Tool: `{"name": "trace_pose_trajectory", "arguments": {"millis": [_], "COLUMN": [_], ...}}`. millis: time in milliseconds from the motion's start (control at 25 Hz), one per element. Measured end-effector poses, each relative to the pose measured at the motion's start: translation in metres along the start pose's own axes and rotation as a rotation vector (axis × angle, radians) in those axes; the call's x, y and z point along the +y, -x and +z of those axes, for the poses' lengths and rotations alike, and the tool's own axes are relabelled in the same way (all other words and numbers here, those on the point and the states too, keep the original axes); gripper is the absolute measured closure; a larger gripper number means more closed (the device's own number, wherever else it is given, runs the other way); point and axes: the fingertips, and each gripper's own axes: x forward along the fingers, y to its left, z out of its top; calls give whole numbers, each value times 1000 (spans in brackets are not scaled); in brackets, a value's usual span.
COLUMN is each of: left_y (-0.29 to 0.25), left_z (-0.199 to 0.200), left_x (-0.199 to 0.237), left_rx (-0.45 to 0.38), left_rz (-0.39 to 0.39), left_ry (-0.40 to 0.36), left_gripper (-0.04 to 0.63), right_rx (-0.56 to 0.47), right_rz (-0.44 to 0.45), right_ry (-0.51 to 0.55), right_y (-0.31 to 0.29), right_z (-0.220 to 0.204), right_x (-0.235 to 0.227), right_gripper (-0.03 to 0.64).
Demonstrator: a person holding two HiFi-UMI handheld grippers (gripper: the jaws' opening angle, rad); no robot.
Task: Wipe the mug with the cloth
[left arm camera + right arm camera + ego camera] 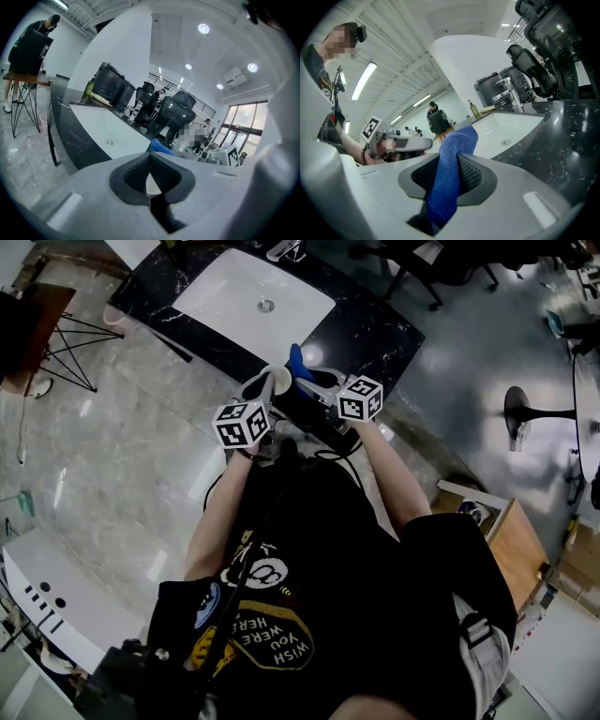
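Mug (pixel 267 382) at upper centre of the head view, over the dark worktop (pixel 375 334) edge, just left of the blue cloth (pixel 298 362).
The left hand-held gripper (pixel 150 176) pinches a pale part, judged to be the mug's wall. The right hand-held gripper (pixel 444 180) clamps the cloth, whose free end stands upright beside the mug.

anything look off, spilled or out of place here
No spill or damage shows. The one odd thing: no mug appears in any view. The bunched blue cloth is pinched in the right tongs and pokes past their tips, while the left tongs are shut on nothing.
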Motion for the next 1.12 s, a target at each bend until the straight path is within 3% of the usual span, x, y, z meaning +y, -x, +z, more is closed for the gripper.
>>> {"name": "trace_pose_trajectory", "arguments": {"millis": [120, 320, 480, 600, 680, 760, 840, 920, 1000, 1120], "left_y": [0, -1, 0, 0, 4, 11, 20, 26, 29, 34], "left_z": [-4, -2, -4, -5, -6, -6, -6, -7, -10, -16], "left_x": [-2, 1, -3, -4, -5, -4, -1, 2, 1, -9], "left_rx": [0, -9, -6, -8, -10, -17, -28, -34, -31, -13], "left_rz": [8, 4, -6, -8, -5, 6, 21, 31, 24, -18], "left_ry": [27, 68, 54, 46, 32, 28, 40, 51, 42, -15], "left_gripper": [591, 591, 591, 591, 591, 591, 591, 591, 591, 591], "right_rx": [74, 89, 211, 247, 210, 228, 338, 465, 508, 402], "right_rz": [0, 107, 180, 174, 112, -42, -230, -346, -374, -372], "right_ry": [41, 87, 202, 261, 258, 304, 400, 475, 480, 366], "right_y": [-9, 5, 0, -2, 7, 21, 31, 32, 26, 20], "right_z": [-18, -29, -54, -61, -51, -46, -55, -67, -75, -76], "right_x": [-2, 38, 74, 85, 81, 59, 27, 3, -2, 10], "right_gripper": [520, 520, 520, 520, 520, 520, 520, 520, 496, 406]}}
